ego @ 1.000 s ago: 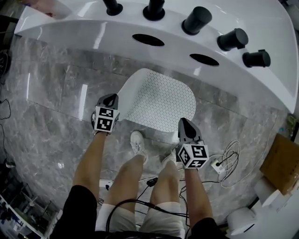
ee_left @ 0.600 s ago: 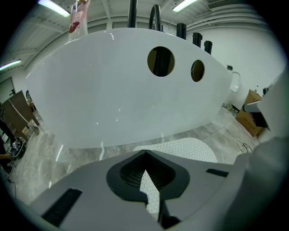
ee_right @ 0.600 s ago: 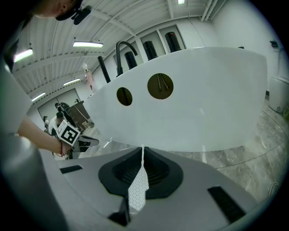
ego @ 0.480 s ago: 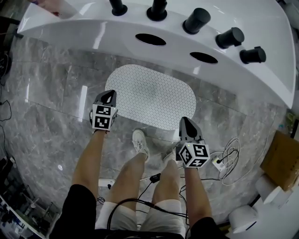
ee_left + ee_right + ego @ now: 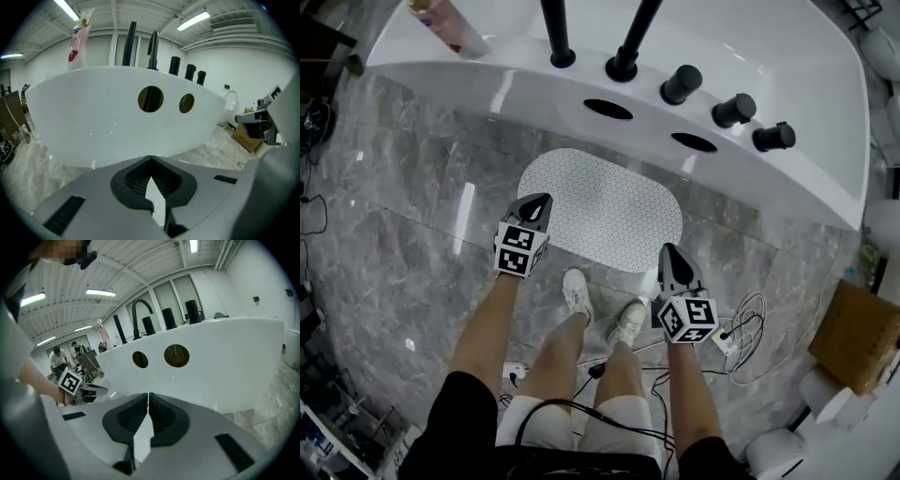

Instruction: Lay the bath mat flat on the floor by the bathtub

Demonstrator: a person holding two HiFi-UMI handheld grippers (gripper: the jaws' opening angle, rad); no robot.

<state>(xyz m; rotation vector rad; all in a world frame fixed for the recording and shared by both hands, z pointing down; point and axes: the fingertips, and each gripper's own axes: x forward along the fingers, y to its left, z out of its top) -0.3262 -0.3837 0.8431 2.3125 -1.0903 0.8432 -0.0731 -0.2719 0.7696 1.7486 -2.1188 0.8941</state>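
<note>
Head view: we found the mat (image 5: pixel 605 208) flat on the floor (image 5: pixel 412 216) at frame centre, just below the tub (image 5: pixel 487 75). Left gripper view: at lower centre, the left gripper (image 5: pixel 151 161) clamped the mat's edge. Right gripper view: the right gripper (image 5: pixel 148 397) clamped it likewise.

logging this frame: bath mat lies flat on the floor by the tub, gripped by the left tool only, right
No, the right tool grips it too: the right gripper view shows the bath mat pinched in its shut jaws. The mat does lie flat on the floor by the bathtub, the left tool shut on it.
</note>
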